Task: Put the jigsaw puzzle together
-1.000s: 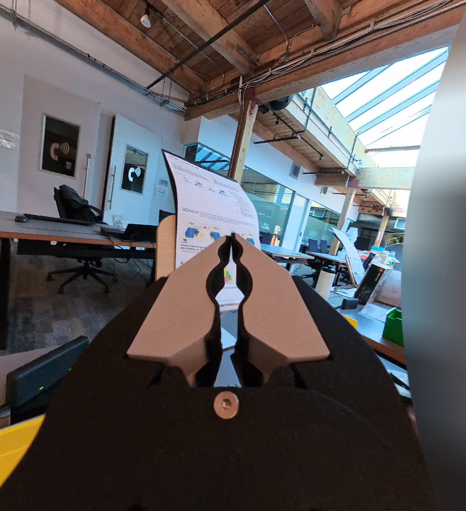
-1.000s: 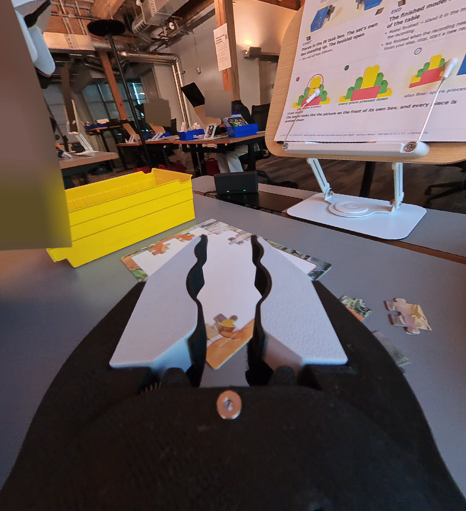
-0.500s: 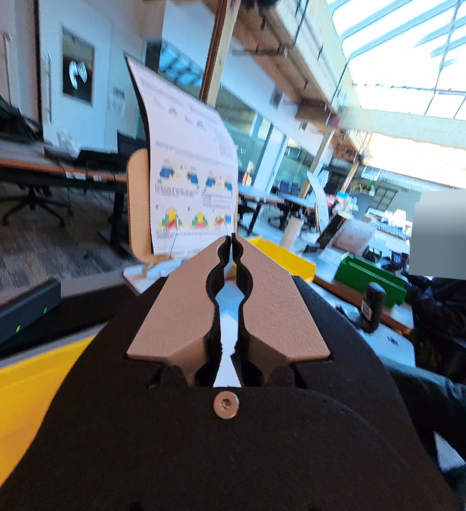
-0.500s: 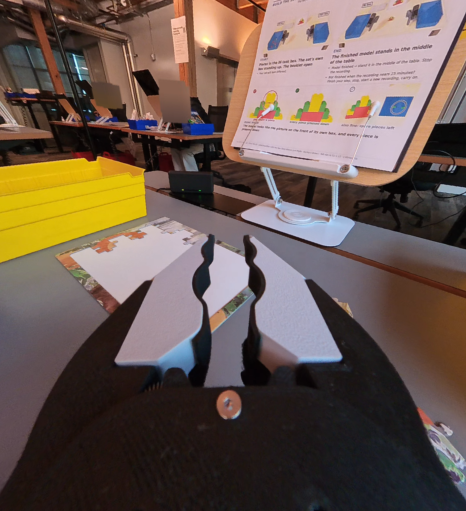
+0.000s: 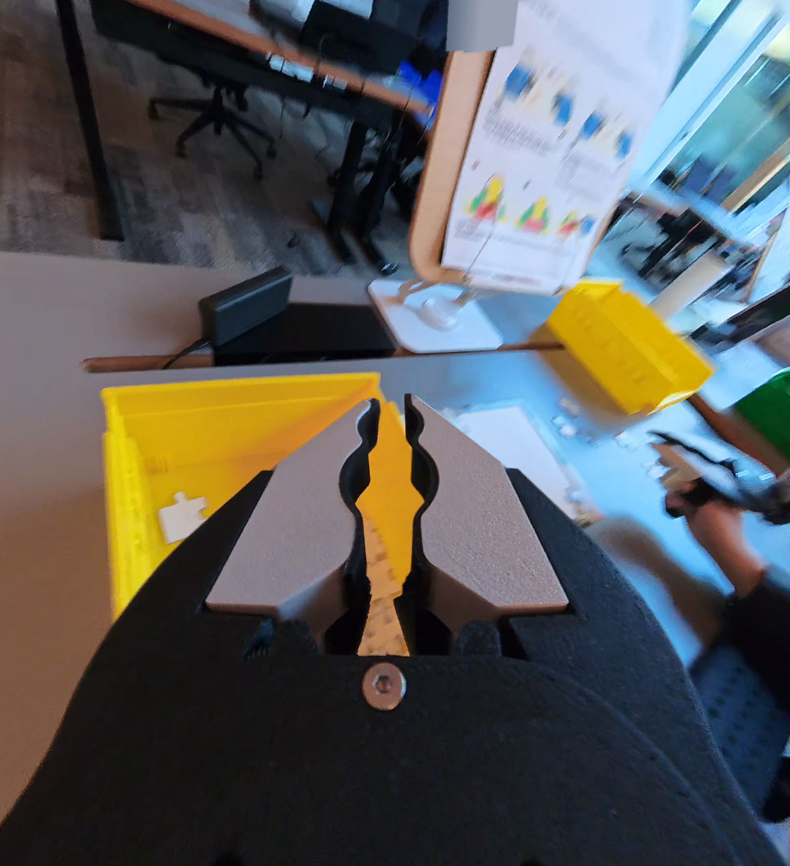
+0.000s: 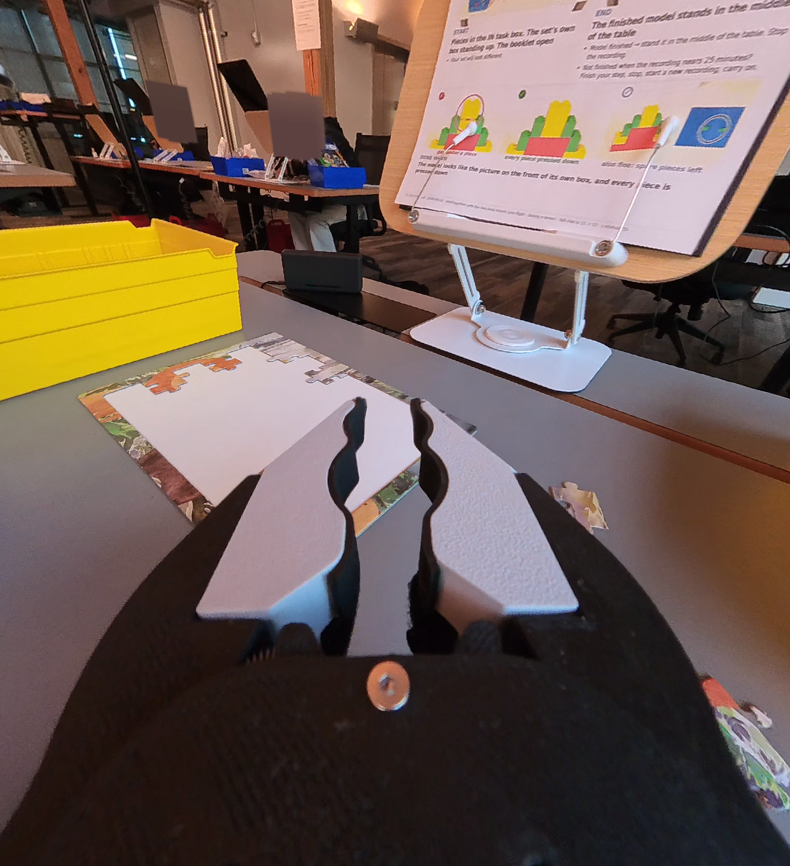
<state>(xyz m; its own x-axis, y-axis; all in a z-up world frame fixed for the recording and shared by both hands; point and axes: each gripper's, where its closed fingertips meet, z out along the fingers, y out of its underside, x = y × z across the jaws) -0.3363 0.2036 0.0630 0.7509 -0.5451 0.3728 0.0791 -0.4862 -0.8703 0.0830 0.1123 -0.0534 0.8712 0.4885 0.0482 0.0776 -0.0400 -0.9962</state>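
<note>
Ahead of my right gripper (image 6: 387, 405), fingers spread and empty, the puzzle frame (image 6: 261, 421) lies flat, long axis running near-left to far-right; my left gripper (image 5: 390, 403) is slightly parted.

Yellow bin (image 6: 97, 300) beside puzzle board (image 6: 252, 421).

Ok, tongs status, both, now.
Left tongs: open, narrow gap, empty, over the yellow bin.
Right tongs: open, empty, over the puzzle board.
</note>
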